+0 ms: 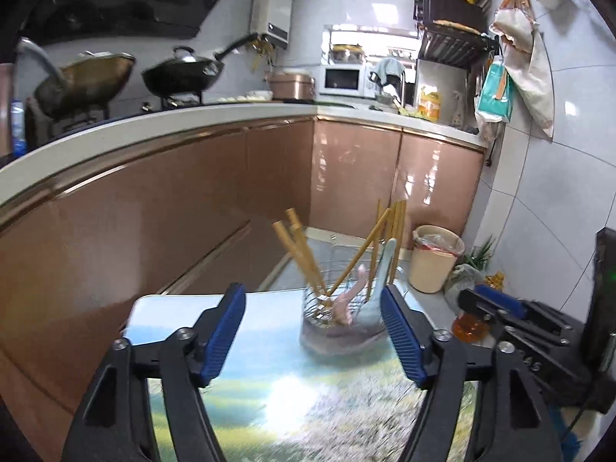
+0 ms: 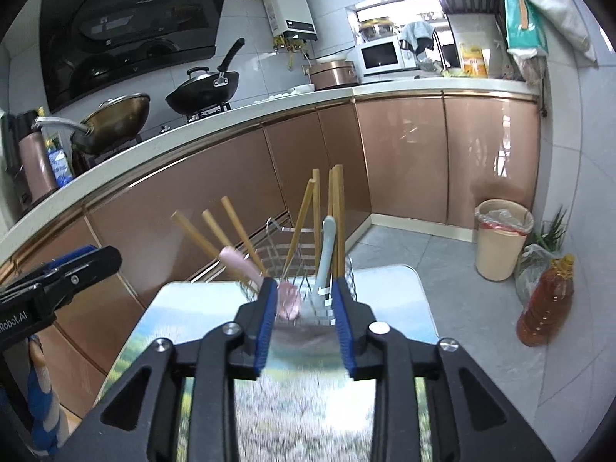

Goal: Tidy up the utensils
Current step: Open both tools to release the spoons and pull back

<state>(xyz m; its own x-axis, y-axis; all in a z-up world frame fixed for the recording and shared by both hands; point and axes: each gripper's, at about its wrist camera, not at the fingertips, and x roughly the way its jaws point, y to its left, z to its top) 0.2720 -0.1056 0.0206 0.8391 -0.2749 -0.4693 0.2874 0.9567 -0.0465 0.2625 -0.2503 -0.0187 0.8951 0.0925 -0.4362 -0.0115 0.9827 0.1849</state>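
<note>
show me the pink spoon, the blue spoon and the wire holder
pink spoon [image 2: 288,299], right wrist view, on its bowl
blue spoon [image 2: 327,246], right wrist view, on its upright handle
wire holder [image 1: 327,310], left wrist view, on its front wires

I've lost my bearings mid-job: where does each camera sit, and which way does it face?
Left wrist: on the left gripper, looking forward and down over the table at the wire utensil holder; its open jaws show, the right gripper at right.
Right wrist: on the right gripper, facing the same holder; its jaws are empty, the left gripper at left.
Shared: holder, chopsticks, kitchen counter, bin.
</note>
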